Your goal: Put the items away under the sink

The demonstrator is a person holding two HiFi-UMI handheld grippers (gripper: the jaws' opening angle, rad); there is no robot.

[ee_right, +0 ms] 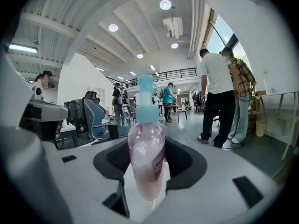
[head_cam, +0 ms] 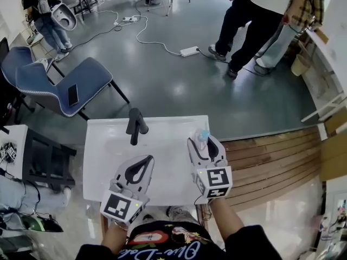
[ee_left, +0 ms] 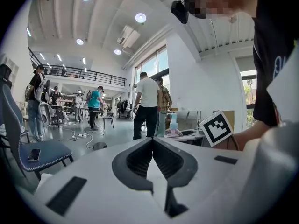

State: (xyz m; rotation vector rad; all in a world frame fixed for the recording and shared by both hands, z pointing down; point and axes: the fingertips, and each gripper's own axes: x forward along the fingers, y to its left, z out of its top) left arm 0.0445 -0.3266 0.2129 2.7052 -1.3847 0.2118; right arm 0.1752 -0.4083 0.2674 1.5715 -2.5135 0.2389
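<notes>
— How will that bottle [ee_right: 147, 157] handle?

— Light, I'd judge. It's thin, smooth plastic part full of pink soap, so it may squash or slip. My right gripper [head_cam: 203, 145] is clamped on its body below the pump [ee_right: 145, 99], holding it upright just right of the faucet [head_cam: 135, 124].

— Count?

— One bottle, one faucet. My left gripper [head_cam: 149, 159], nearer me than the faucet, is closed on nothing.

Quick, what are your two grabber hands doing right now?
Left gripper: closed, holding nothing.
Right gripper: closed on the pink pump bottle.
</notes>
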